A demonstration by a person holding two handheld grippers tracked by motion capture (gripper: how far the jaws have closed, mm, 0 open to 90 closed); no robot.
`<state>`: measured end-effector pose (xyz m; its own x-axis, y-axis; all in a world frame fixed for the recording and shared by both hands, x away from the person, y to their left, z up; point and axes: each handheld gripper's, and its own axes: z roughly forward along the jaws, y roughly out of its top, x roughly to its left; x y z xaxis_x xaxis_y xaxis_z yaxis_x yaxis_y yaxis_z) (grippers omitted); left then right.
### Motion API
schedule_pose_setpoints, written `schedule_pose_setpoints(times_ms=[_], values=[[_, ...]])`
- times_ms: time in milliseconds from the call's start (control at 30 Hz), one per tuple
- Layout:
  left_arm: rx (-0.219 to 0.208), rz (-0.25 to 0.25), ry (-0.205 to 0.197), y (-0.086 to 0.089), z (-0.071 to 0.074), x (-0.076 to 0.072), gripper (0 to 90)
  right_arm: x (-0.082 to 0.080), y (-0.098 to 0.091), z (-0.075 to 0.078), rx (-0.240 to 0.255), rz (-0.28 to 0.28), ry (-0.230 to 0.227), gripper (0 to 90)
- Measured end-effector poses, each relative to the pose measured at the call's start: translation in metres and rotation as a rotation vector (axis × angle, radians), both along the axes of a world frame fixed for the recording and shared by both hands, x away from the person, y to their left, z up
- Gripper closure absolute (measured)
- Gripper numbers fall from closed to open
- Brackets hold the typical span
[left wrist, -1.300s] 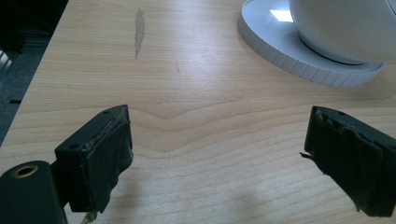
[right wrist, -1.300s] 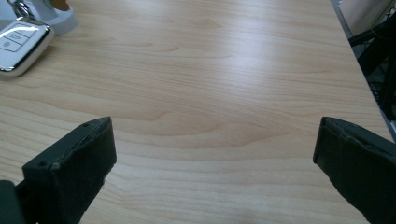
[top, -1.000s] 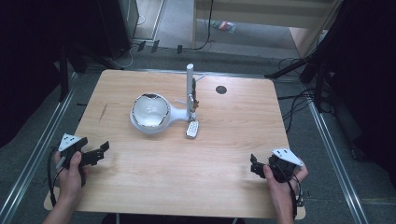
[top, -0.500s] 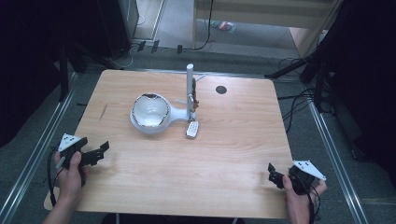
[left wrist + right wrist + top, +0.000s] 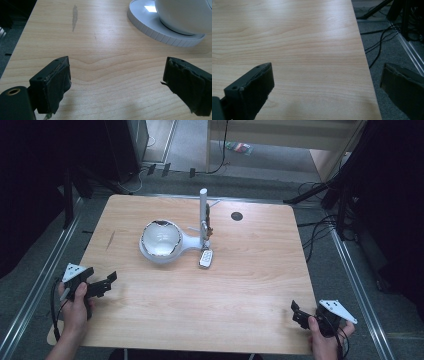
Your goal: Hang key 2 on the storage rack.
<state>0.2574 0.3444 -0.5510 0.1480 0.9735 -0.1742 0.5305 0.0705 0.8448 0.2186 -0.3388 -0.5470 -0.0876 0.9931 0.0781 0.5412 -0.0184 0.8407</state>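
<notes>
The surface is a pale wood-grain laminate board, smooth and slightly glossy, with rounded corners and one grey smear near its left edge. On its far middle stands a white lamp: a round, ribbed-rim plastic base, a glossy domed head resting over it and an upright white post beside it. A small flat remote, pale with dark buttons, lies just in front of the post, touching or nearly touching the lamp's neck.

The left hand-held gripper is held at the near left edge, jaws spread wide and empty, aimed toward the lamp base. The right hand-held gripper is held at the near right corner, jaws likewise wide and empty, one jaw over the surface and the other past its edge above the carpet.

Risks are judged as follows. The lamp head is smooth and curved, so a pinch on it could slip; the rim offers a surer hold. The tall post could be knocked during a reach from the left. The remote is thin and flat, and could be pushed along rather than lifted. The jaw padding appears worn and ragged, which may reduce grip.
</notes>
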Motion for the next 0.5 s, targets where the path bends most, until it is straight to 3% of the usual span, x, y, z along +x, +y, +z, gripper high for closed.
schedule_pose_setpoints(times_ms=[500], values=[[0.006, -0.006, 0.001, -0.0003, 0.0, -0.0002, 8.0, 0.0026, -0.0002, -0.0004, 0.003, -0.014, 0.018, 0.0]])
